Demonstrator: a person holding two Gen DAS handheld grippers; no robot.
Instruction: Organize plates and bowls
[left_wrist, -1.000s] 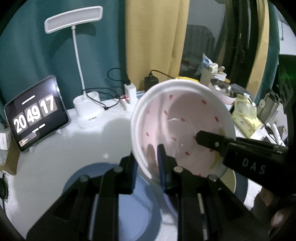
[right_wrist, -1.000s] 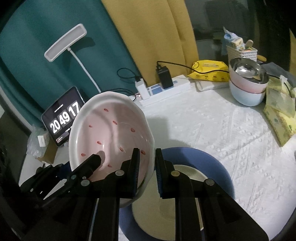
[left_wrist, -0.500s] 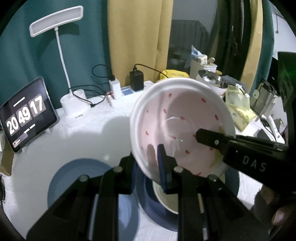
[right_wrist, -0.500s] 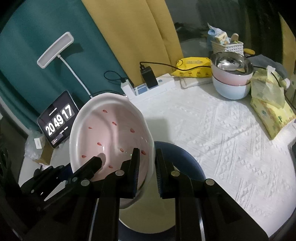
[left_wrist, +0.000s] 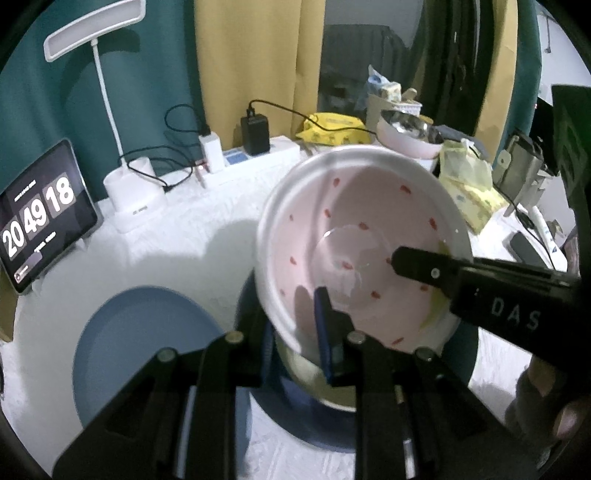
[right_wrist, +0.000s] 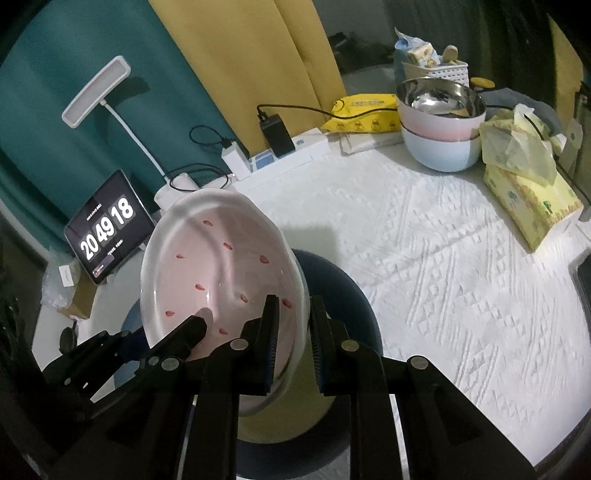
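Both grippers have carried the pink bowl (left_wrist: 354, 236) lower and across, now over the cream plate (right_wrist: 295, 417) stacked on the dark blue plate (right_wrist: 347, 295). Bowl is glossy ceramic, round, white rim, red flecks inside, tilted. Left gripper (left_wrist: 295, 332) is clamped on its near rim, right gripper (right_wrist: 293, 332) clamped on the opposite rim, one finger inside and one outside each. Lighter blue plate (left_wrist: 136, 350), matte, lies flat to the left on the white embossed tablecloth (right_wrist: 443, 258). Steel bowl (right_wrist: 439, 98) nests in stacked pastel bowls at the back
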